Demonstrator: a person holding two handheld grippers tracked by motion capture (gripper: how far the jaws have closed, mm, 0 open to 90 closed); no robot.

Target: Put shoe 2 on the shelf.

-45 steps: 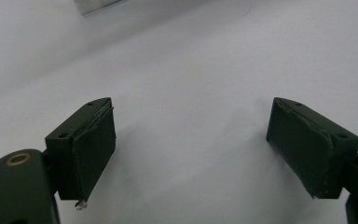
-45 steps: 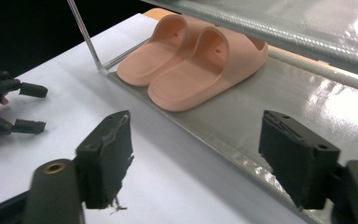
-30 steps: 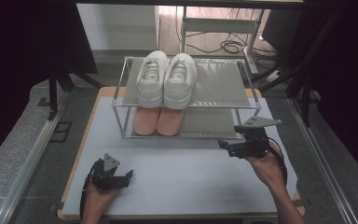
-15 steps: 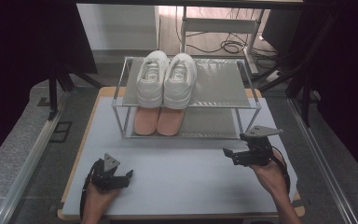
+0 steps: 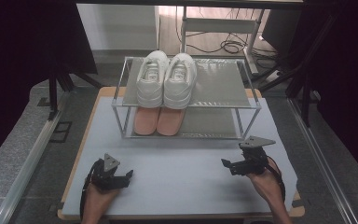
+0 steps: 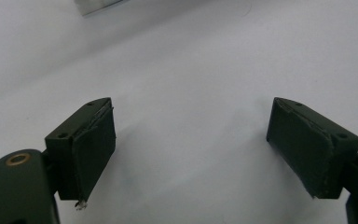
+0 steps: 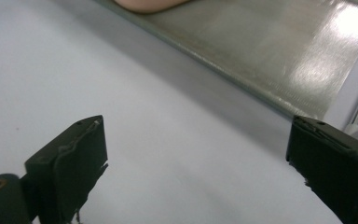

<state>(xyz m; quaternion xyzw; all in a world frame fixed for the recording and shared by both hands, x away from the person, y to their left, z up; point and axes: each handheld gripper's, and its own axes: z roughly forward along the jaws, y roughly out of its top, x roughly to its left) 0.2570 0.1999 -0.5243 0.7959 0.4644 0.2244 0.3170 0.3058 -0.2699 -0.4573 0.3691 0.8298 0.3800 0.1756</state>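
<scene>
Two pairs of shoes are seen on a two-tier metal rack (image 5: 247, 106) standing toward the far side of the table (image 5: 182, 172). On the upper shelf a white pair of sneakers (image 5: 166, 78) is set side by side, touching, toward the left part of the shelf. Directly beneath, on the lower shelf, a pink pair (image 5: 157, 120) is placed (only the near ends are visible under the upper shelf).

The left gripper (image 5: 121, 176) is held low over the near left part of the table, well apart from the rack; in the left gripper view its jaws are spread wide, with nothing but bare grey surface between them. The right gripper (image 5: 229, 165) is held near the right front corner of the rack, its jaws likewise spread and empty. In the right gripper view the lower shelf's edge (image 7: 242, 79) and a pink toe (image 7: 147, 4) are seen ahead.
</scene>
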